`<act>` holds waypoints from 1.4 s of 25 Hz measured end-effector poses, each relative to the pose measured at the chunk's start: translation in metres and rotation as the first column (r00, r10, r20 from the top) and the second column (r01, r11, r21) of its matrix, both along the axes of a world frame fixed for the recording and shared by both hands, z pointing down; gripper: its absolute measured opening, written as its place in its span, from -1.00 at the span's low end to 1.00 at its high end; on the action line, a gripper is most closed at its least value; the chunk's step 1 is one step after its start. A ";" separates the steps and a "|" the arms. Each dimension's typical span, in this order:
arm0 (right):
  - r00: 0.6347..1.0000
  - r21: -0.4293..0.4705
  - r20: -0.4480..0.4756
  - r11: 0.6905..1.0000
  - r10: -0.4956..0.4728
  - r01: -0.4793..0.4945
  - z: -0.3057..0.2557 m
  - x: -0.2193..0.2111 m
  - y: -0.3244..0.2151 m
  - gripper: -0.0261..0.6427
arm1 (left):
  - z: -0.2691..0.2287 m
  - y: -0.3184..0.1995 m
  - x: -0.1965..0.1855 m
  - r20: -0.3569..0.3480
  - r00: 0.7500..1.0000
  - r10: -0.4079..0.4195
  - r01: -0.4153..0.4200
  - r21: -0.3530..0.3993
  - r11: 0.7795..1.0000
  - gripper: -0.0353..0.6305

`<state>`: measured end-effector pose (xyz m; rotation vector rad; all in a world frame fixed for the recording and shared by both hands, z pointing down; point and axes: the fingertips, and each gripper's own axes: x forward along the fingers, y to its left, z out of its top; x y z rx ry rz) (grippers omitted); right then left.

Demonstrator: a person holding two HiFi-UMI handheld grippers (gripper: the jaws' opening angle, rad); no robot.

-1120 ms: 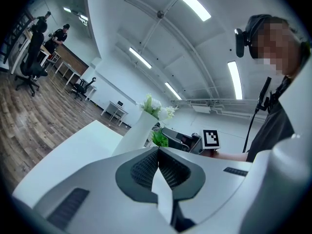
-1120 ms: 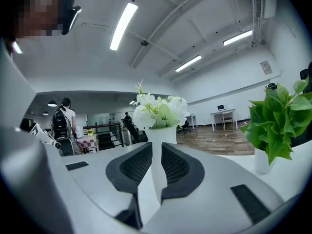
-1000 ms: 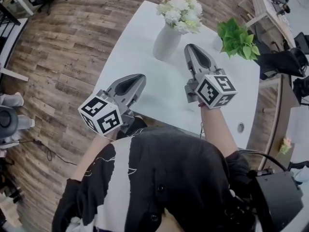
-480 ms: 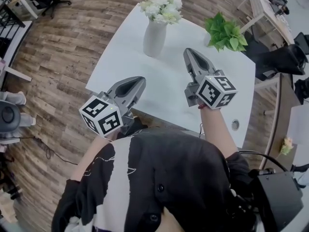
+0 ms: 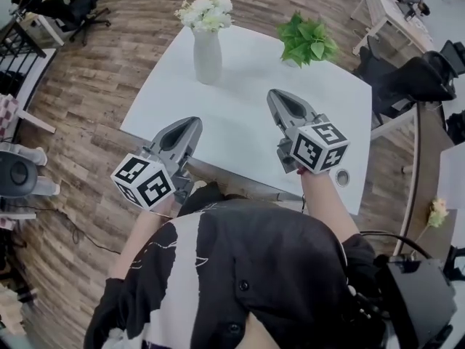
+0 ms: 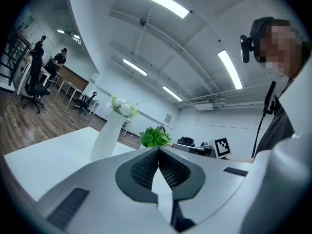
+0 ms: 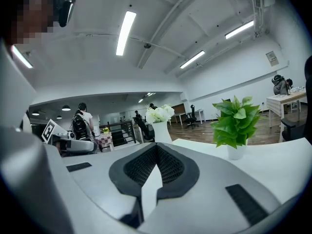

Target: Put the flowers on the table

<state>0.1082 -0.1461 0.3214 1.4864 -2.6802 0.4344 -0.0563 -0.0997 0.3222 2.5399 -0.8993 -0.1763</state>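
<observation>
A white vase (image 5: 207,53) with white flowers (image 5: 205,9) stands upright on the far left part of the white table (image 5: 240,122). It also shows in the left gripper view as vase (image 6: 108,138) with flowers (image 6: 123,107), and in the right gripper view as vase (image 7: 162,132). My left gripper (image 5: 192,121) hovers at the table's near edge, shut and empty, its tips (image 6: 158,149) meeting. My right gripper (image 5: 275,93) is over the near middle of the table, also shut on nothing (image 7: 156,144). Both are well short of the vase.
A small green potted plant (image 5: 306,41) sits at the table's far right, also seen as plant (image 7: 237,121). A cable hole (image 5: 341,177) is near the right front corner. Office chairs (image 5: 418,75) and another desk (image 5: 389,6) stand to the right; wood floor surrounds the table.
Both grippers have drawn back toward the table's near edge, away from the vase and the plant. The vase stays standing on the table. Both jaws remain shut.
</observation>
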 end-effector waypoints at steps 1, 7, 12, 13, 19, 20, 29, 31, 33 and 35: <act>1.000 -0.002 0.002 1.000 -0.002 0.002 0.003 0.006 0.009 -0.88 | 0.000 0.006 0.004 0.001 1.000 -0.011 0.011 0.005 1.000 -0.86; 1.000 -0.038 0.002 0.999 -0.019 0.019 0.018 0.039 0.072 -0.88 | 0.004 0.054 0.026 0.002 0.999 -0.050 0.050 0.005 0.999 -0.86; 1.000 -0.061 0.023 0.998 0.003 -0.002 0.029 0.069 0.111 -0.88 | 0.006 0.091 0.042 0.022 0.997 -0.069 0.069 0.007 0.998 -0.86; 1.000 -0.063 0.027 0.998 0.005 -0.004 0.031 0.073 0.118 -0.88 | 0.008 0.098 0.044 0.027 0.997 -0.071 0.070 0.004 0.998 -0.86; 0.999 -0.066 0.044 0.998 0.006 -0.003 0.039 0.089 0.144 -0.88 | 0.015 0.132 0.060 0.050 0.996 -0.079 0.080 -0.008 0.997 -0.86; 0.999 -0.065 0.046 0.998 0.004 -0.001 0.040 0.091 0.147 -0.88 | 0.015 0.136 0.062 0.054 0.995 -0.080 0.081 -0.007 0.997 -0.86; 0.998 -0.045 0.059 0.998 -0.029 0.032 0.037 0.093 0.159 -0.88 | 0.013 0.160 0.067 0.081 0.992 -0.098 0.098 0.001 0.995 -0.86; 0.998 -0.040 0.055 0.998 -0.040 0.042 0.037 0.092 0.160 -0.88 | 0.014 0.161 0.067 0.083 0.991 -0.104 0.104 -0.001 0.995 -0.86; 0.998 -0.038 0.051 0.998 -0.044 0.046 0.037 0.092 0.160 -0.88 | 0.015 0.160 0.068 0.081 0.991 -0.105 0.106 -0.004 0.994 -0.86; 0.998 -0.037 0.048 0.998 -0.045 0.047 0.037 0.093 0.161 -0.88 | 0.016 0.161 0.071 0.082 0.992 -0.097 0.097 -0.006 0.995 -0.86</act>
